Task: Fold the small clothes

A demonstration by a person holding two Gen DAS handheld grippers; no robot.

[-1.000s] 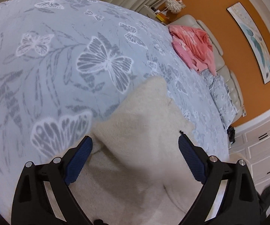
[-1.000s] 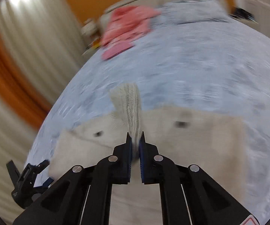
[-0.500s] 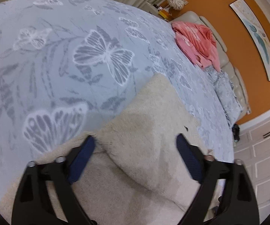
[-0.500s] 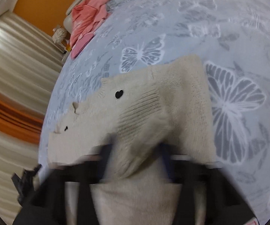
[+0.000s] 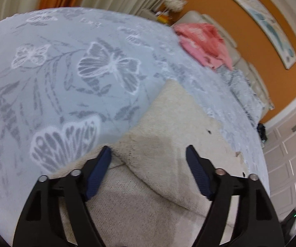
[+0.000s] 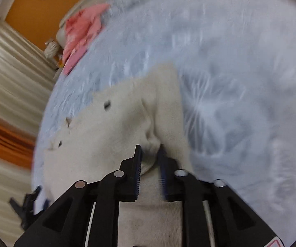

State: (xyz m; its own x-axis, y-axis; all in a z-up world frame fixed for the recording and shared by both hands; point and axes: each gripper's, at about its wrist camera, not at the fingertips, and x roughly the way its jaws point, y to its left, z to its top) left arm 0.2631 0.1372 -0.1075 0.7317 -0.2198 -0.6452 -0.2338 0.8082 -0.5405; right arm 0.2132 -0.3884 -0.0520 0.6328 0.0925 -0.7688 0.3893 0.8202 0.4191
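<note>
A small cream knit sweater (image 5: 168, 123) lies on the blue butterfly bedspread (image 5: 65, 72), one sleeve folded across its body. My left gripper (image 5: 148, 158) is open and empty, its blue-padded jaws spread wide just above the folded part. In the right wrist view the sweater (image 6: 117, 127) shows dark buttons along one edge. My right gripper (image 6: 150, 150) has its jaws partly closed, with a pinch of sweater fabric bunched between them. The view is motion-blurred.
A pink garment (image 5: 203, 43) lies at the far side of the bed by a beige headboard; it also shows in the right wrist view (image 6: 80, 35). Curtains (image 6: 10, 72), an orange wall and white cabinet drawers (image 5: 292, 154) surround the bed.
My right gripper let go of the sleeve it held, swung over the sweater, and its jaws are now closing on a bunch of fabric. The left gripper stayed open and shifted slightly.
</note>
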